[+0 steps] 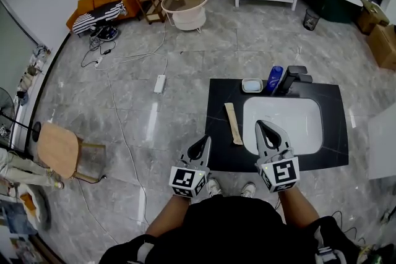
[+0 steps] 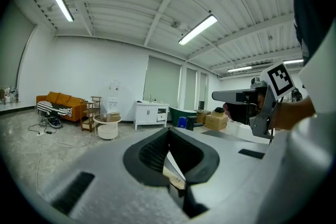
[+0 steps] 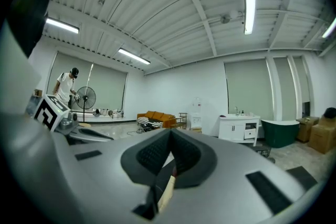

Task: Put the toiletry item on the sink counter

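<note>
Sink counter [image 1: 218, 102] holds blue bottle [image 1: 274, 78] ahead of jaws.

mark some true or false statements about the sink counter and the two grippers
1. The blue bottle stands at the far edge of the black sink counter, beside the black faucet. True.
2. The long beige flat item lies inside the white basin. False: it lies on the counter, left of the basin.
3. The right gripper has its jaws together with nothing between them. True.
4. The left gripper holds the blue bottle. False: its jaws are together and empty, and the bottle stands on the counter.
</note>
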Demonstrator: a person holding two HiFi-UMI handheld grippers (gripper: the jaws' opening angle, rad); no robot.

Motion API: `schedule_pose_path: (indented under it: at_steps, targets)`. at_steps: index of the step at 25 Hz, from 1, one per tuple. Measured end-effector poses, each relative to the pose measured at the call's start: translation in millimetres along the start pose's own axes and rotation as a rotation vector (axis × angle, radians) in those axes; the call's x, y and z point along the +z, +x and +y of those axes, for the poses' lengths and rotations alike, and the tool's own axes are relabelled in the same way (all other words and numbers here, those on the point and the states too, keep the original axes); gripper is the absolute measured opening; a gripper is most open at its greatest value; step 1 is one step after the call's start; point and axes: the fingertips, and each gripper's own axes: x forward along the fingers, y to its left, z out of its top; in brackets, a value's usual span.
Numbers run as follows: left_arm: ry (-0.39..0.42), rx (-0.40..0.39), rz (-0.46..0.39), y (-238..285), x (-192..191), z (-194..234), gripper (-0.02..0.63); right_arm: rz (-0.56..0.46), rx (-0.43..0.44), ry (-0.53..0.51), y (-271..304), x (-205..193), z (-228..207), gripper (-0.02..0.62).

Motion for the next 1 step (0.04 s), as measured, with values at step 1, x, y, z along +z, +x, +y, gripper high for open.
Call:
schedule_pose_path:
  at_steps: [1]
  targets:
    - [-0.002, -0.001, 0.001, 0.1, -0.9, -0.2, 0.009, 0.000, 0.000, -0.001, 0.5, -0.4, 0.1, 0.004]
